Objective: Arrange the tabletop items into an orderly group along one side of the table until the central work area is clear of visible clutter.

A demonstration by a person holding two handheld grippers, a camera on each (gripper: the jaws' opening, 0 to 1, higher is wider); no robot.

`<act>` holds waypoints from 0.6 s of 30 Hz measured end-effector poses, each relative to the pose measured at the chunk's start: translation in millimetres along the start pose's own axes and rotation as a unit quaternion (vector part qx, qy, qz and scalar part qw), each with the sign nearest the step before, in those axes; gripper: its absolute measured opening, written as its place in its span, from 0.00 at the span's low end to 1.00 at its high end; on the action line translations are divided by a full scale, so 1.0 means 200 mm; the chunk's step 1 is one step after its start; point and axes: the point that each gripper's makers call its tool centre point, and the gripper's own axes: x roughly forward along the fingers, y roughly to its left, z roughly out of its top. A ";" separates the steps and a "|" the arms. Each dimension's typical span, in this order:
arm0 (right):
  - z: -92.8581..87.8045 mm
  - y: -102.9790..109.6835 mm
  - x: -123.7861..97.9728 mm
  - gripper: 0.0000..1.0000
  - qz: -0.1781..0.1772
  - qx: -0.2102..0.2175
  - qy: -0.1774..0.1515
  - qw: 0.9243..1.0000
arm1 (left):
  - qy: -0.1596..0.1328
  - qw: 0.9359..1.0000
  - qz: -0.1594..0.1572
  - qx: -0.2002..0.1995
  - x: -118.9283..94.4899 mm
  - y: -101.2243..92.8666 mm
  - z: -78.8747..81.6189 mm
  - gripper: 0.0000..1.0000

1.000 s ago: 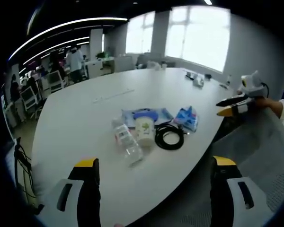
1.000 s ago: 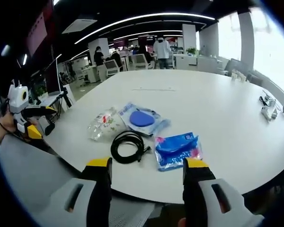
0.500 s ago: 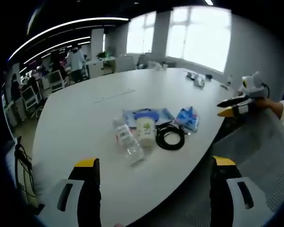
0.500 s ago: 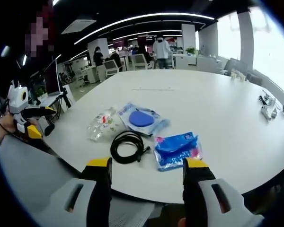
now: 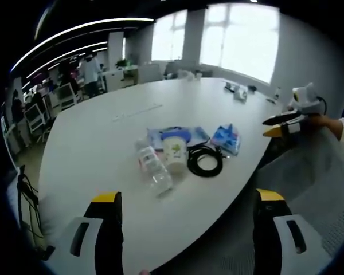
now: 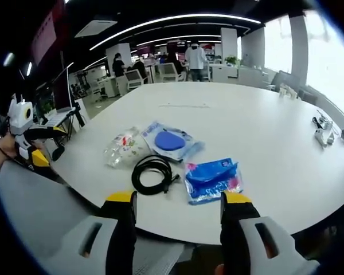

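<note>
We hold both grippers in the air in front of the near edge of a large white oval table point(image 5: 103, 143), and neither one touches anything. In the left gripper view, the left gripper point(image 5: 183, 206) has its two yellow-tipped jaws spread wide with nothing between them, so it is released. In the right gripper view, the right gripper point(image 6: 178, 200) also shows its jaws parted and empty. The things to arrange lie together in a small cluster near the table edge closest to us. There is a clear plastic bottle point(image 5: 153, 171) lying on its side, and just beside it a pale cup point(image 5: 175, 156); we cannot tell if the cup touches the bottle. Next to them lies a coiled black cable point(image 6: 152, 175), flat on the table. Behind the cable is a clear packet with a blue round thing inside point(image 6: 171, 141), and to the side of the cable is a blue crinkled packet point(image 6: 211, 180) with some pink on it, near the cable but apart from it. Far on the table, close to the windows, a few small objects point(image 6: 322, 133) lie, too small to identify. In the room behind the table, a person in white point(image 6: 195, 57) stands among desks and chairs.
</note>
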 end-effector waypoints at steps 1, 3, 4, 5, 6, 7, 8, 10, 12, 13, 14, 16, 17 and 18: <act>0.00 0.00 0.00 0.56 -0.001 -0.001 0.000 1.000 | -0.002 1.000 0.000 -0.004 0.00 0.00 0.00 0.91; 0.00 0.00 -0.01 0.55 -0.005 -0.006 0.001 1.000 | -0.006 1.000 0.001 -0.013 0.00 0.01 0.01 0.91; 0.00 0.00 -0.01 0.55 -0.007 -0.006 0.001 1.000 | -0.008 1.000 0.002 -0.019 0.00 0.02 0.01 0.91; 0.00 0.00 -0.01 0.55 -0.010 -0.005 0.002 1.000 | -0.009 1.000 0.005 -0.022 0.00 0.03 0.01 0.90; 0.00 -0.01 -0.01 0.55 -0.013 -0.005 0.004 1.000 | -0.008 1.000 0.007 -0.023 0.00 0.04 0.01 0.90; -0.01 -0.01 -0.01 0.55 -0.016 -0.008 0.005 1.000 | -0.008 1.000 0.010 -0.023 0.00 0.04 0.01 0.90; 0.00 -0.01 -0.02 0.55 -0.017 -0.011 0.005 1.000 | -0.007 1.000 0.012 -0.022 -0.01 0.05 0.01 0.90; 0.00 -0.01 -0.02 0.54 -0.018 -0.018 0.004 1.000 | -0.009 1.000 0.014 -0.019 -0.01 0.06 0.01 0.90; 0.01 0.00 -0.02 0.54 -0.022 -0.024 0.006 0.999 | -0.014 1.000 0.012 -0.021 -0.01 0.05 0.03 0.89; 0.00 0.00 -0.03 0.54 -0.025 -0.026 0.008 0.999 | -0.014 1.000 0.011 -0.026 -0.01 0.05 0.03 0.89; 0.00 -0.01 -0.03 0.54 -0.026 -0.030 0.010 0.999 | -0.012 0.999 0.008 -0.041 0.01 0.06 0.04 0.89; 0.00 -0.02 -0.01 0.54 -0.022 -0.023 0.011 0.999 | -0.009 0.999 0.000 -0.045 0.02 0.06 0.07 0.89; 0.00 -0.02 -0.01 0.54 -0.017 -0.020 0.012 1.000 | -0.006 0.999 0.000 -0.046 0.03 0.06 0.08 0.89; 0.00 -0.02 0.00 0.54 -0.019 -0.021 0.015 0.999 | 0.001 0.999 0.000 -0.044 0.04 0.06 0.10 0.88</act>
